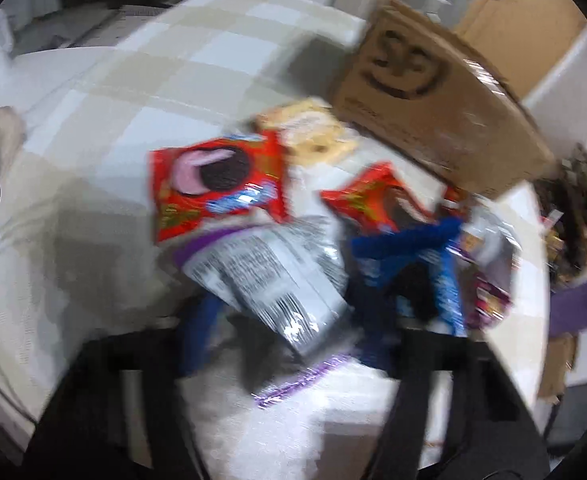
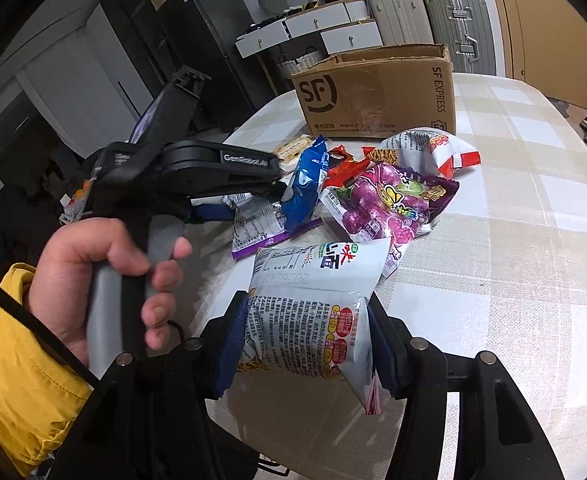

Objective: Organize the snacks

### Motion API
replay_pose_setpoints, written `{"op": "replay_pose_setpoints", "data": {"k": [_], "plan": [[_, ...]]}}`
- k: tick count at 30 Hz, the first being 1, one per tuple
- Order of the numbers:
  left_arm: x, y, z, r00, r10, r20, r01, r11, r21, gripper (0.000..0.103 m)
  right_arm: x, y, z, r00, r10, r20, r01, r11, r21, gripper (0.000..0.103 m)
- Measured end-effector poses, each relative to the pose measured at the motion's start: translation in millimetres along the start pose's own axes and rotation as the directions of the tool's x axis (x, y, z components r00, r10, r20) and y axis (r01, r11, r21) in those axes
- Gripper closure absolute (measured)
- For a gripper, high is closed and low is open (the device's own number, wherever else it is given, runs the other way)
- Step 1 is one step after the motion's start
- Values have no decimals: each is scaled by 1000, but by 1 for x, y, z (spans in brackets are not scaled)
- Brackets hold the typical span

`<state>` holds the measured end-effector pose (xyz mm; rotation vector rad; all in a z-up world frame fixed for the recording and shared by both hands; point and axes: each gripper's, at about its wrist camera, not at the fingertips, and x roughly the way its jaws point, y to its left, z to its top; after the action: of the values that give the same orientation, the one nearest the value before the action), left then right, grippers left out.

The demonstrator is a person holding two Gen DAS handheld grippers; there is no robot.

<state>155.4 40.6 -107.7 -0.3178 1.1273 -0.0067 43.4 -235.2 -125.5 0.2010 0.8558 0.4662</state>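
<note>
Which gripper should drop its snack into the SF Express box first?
Probably right: the right gripper is already shut on the white noodle snack bag, with open table toward the cardboard box. The left gripper is still among the pile.

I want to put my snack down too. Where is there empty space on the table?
The checked tablecloth is bare right of the purple grape bag and brown cardboard box. It's crowded in front of the box.
</note>
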Motion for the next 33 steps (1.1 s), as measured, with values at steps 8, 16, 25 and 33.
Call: {"op": "replay_pose_setpoints", "data": {"k": [8, 16, 25, 33], "plan": [[-15, 7, -16, 995, -93, 28, 91, 993, 73, 70, 2, -2, 1, 1000, -6, -5, 6, 1000, 6, 47], [-29, 26, -39, 991, -130, 28, 126, 987, 103, 73, 5, -3, 0, 1000, -18, -10, 19, 1000, 9, 47], [-57, 37, -70, 986, -151, 71, 139, 978, 153, 74, 2, -2, -1, 1000, -30, 7, 30, 1000, 3, 47], [-101, 27, -91, 967, -198, 163, 159, 961, 225, 74, -23, 4, -2, 992, -43, 117, 45, 999, -13, 47]]}}
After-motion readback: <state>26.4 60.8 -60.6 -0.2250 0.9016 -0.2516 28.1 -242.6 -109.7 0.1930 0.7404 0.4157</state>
